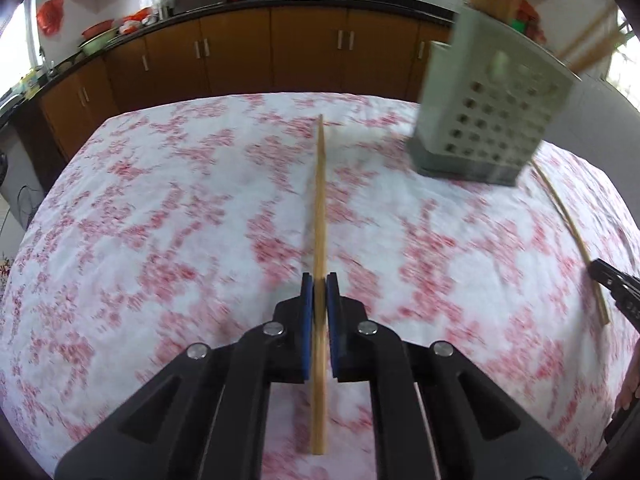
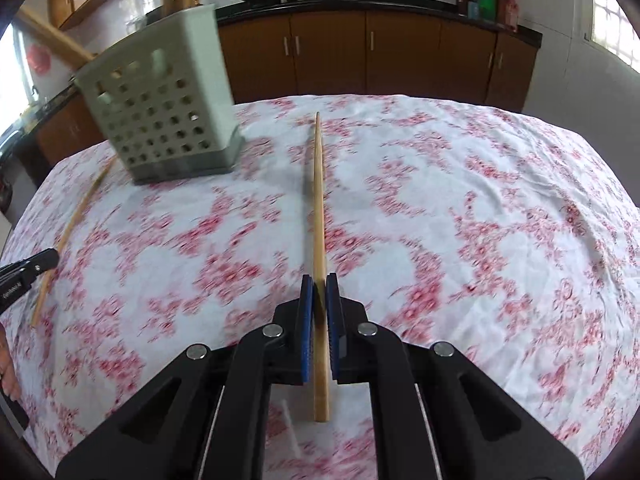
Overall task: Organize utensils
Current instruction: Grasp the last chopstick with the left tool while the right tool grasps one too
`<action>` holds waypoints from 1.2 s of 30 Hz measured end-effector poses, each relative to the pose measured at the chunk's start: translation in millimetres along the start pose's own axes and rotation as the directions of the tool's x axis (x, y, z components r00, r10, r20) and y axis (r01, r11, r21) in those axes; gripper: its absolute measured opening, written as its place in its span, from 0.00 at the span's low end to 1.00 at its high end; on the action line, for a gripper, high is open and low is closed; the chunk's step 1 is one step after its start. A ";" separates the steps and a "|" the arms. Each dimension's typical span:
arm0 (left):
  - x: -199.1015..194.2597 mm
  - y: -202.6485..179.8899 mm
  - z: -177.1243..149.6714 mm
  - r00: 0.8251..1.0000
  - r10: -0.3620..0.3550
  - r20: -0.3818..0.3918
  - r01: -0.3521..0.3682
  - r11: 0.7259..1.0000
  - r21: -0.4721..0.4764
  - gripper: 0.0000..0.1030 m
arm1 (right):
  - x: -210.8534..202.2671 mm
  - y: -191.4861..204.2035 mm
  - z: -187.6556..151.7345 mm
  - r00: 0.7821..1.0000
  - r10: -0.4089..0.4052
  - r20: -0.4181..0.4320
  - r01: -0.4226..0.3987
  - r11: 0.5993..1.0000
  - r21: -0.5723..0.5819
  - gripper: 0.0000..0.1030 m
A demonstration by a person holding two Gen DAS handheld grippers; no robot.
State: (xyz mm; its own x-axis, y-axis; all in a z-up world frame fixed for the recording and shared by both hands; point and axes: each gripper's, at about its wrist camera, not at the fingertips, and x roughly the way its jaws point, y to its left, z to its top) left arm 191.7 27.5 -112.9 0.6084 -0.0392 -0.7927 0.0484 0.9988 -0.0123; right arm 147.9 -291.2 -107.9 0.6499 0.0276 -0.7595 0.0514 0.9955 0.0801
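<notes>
Tablecloth [image 1: 160, 220], floral red on white, covers the table. Near its far edge I see the perforated utensil holder [image 1: 488, 120]. My left gripper [image 1: 320, 280] is clamped on one chopstick [image 1: 320, 200]; my right gripper [image 2: 320, 280] clamps another chopstick [image 2: 318, 200].

Each gripper is black plastic: the left gripper [image 1: 320, 280] and the right gripper [image 2: 320, 280] look alike. Two angular arms run from about five and seven o'clock toward the middle, with triangular hollows in their sides. Four round silver screws [image 1: 273, 328] dot the linkage of each. The fingers carry flat blue pads [image 2: 306, 320]. A thin pale cable [image 2: 426, 416] runs along the inner arm. On the left gripper's outer side, at nine o'clock from the right camera, small white lettering [image 2: 10, 292] shows, too blurred to read.
</notes>
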 end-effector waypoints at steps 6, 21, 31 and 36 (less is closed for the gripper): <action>1.3 6.7 3.6 1.000 0.001 0.010 -0.001 1.000 -0.018 0.10 | 8.3 -0.3 6.5 1.000 -0.009 0.007 0.009 1.000 -0.002 0.08; 0.6 11.1 2.3 1.000 -0.027 0.014 0.028 0.999 -0.045 0.10 | 7.6 -1.1 6.5 1.000 0.005 0.006 -0.005 1.000 0.012 0.08; 0.2 10.6 3.0 0.999 -0.029 0.014 0.030 0.998 -0.048 0.10 | 7.0 -0.2 6.4 1.000 0.000 0.005 0.000 1.000 0.010 0.08; 0.1 10.2 2.9 0.999 -0.029 0.014 0.030 0.998 -0.049 0.11 | 7.2 0.1 6.4 1.000 -0.001 0.005 0.000 1.000 0.010 0.08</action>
State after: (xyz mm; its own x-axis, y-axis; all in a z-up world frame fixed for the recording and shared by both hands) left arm 194.5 37.7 -111.3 0.6181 -0.0687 -0.7831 0.0276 0.9975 -0.0658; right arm 157.5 -291.5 -109.3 0.6539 0.0265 -0.7561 0.0591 0.9945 0.0860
